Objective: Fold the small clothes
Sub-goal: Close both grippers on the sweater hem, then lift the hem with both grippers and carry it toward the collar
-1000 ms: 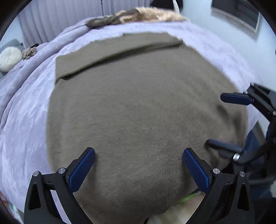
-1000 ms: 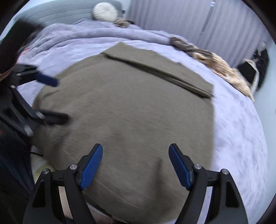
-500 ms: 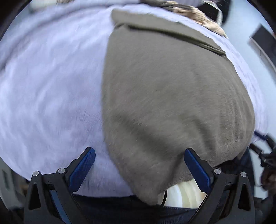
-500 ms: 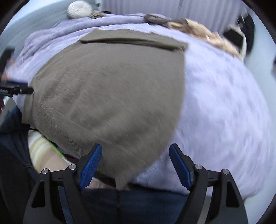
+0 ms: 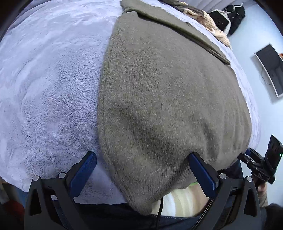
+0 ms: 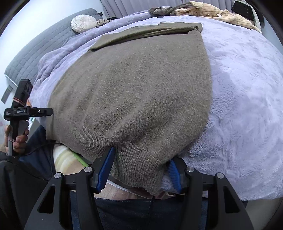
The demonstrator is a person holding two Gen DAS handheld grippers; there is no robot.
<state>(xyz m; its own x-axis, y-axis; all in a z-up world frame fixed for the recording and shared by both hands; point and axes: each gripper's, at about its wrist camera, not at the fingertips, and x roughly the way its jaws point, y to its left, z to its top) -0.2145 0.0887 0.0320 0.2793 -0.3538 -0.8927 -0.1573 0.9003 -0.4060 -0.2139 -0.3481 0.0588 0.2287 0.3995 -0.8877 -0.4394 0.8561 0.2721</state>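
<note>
An olive-brown knitted sweater (image 5: 168, 99) lies flat on a lilac fleece blanket (image 5: 46, 85), its far part folded over into a band (image 6: 146, 32). My left gripper (image 5: 141, 169) is open, its blue pads astride the sweater's near left corner, which hangs over the bed edge. My right gripper (image 6: 139, 169) is partly closed around the near right corner of the sweater (image 6: 141, 99); its right pad is half hidden under the cloth. Each gripper shows at the edge of the other's view, the right one (image 5: 256, 164) and the left one (image 6: 26, 113).
A pile of other clothes (image 6: 194, 9) lies at the far side of the bed. A round white cushion (image 6: 83, 23) rests on a grey quilted headboard (image 6: 28, 58). The person's striped top and jeans (image 6: 67, 159) stand against the bed's near edge.
Both grippers have moved outward from the sweater's middle to its near corners. The right gripper has narrowed its opening around the right corner; the left stays wide open.
</note>
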